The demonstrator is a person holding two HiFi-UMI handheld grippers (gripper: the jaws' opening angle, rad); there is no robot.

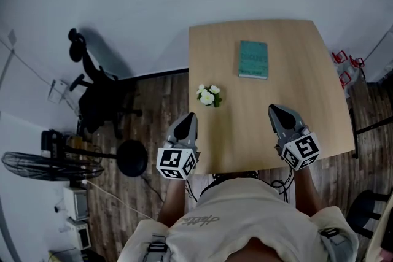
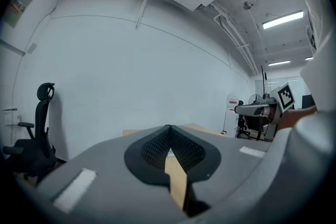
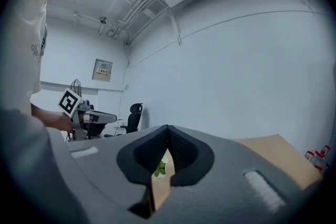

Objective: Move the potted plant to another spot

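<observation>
A small potted plant (image 1: 209, 96) with white flowers and green leaves stands near the left edge of the wooden table (image 1: 307, 107). My left gripper (image 1: 189, 116) hovers just in front of it at the table's left front, jaws closed with nothing between them. The right gripper (image 1: 274, 109) is over the table's front right, well to the right of the plant, also shut and empty. In the right gripper view the plant (image 3: 159, 168) peeks through the slot below the closed fingertips (image 3: 168, 129). The left gripper view shows its closed tips (image 2: 169, 128) and a strip of table.
A teal book (image 1: 253, 59) lies at the back middle of the table. Left of the table, on the floor, are a black office chair (image 1: 98, 92), a round stool (image 1: 132, 158) and a fan (image 1: 43, 165). Red objects (image 1: 344, 67) sit beyond the right edge.
</observation>
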